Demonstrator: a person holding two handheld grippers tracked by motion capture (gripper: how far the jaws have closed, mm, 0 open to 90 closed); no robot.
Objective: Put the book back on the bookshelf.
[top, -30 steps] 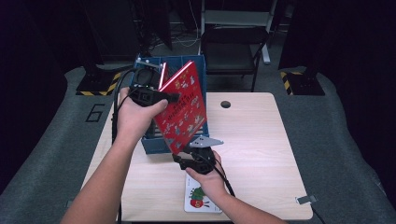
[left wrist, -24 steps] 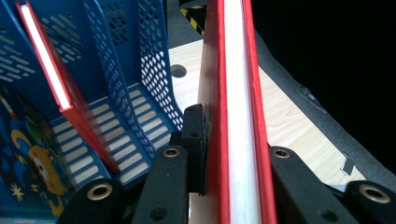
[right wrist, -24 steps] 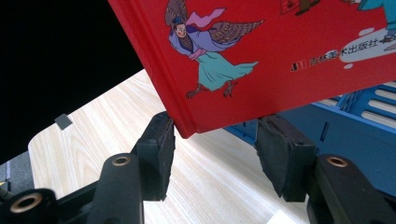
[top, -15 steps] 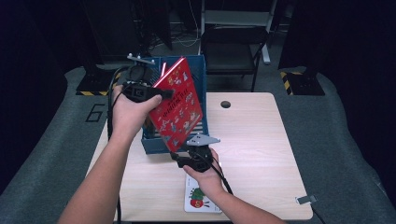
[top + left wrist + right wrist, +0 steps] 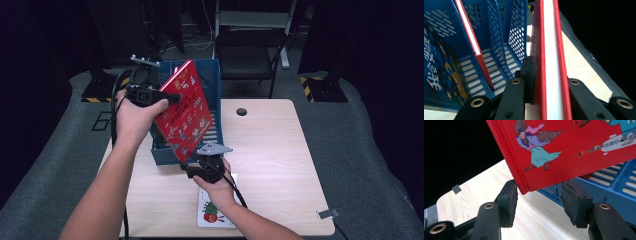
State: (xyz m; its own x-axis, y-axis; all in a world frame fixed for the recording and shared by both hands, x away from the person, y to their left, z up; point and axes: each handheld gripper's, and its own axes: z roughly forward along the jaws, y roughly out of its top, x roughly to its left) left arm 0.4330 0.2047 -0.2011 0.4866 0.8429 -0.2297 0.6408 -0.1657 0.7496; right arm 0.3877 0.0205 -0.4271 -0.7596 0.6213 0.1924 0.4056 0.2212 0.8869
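Note:
A red hardcover picture book point(image 5: 185, 115) hangs tilted above the front of a blue file rack point(image 5: 212, 80). My left gripper point(image 5: 172, 97) is shut on its upper left edge. In the left gripper view the pads clamp the red covers and white page block point(image 5: 549, 62). My right gripper point(image 5: 189, 167) sits at the book's lowest corner. In the right gripper view its jaws stand open on either side of that corner point(image 5: 524, 190), the pads apart from it.
The rack point(image 5: 499, 37) holds a blue book point(image 5: 439, 70) and a thin red-edged one point(image 5: 474, 42) in its slots. A white picture book point(image 5: 212, 212) lies flat near the wooden table's point(image 5: 270, 160) front edge. A chair point(image 5: 250, 45) stands behind the table.
The left hand has shifted the red book slightly up and left, so more of the rack shows behind it. The right gripper has stayed at the lower corner.

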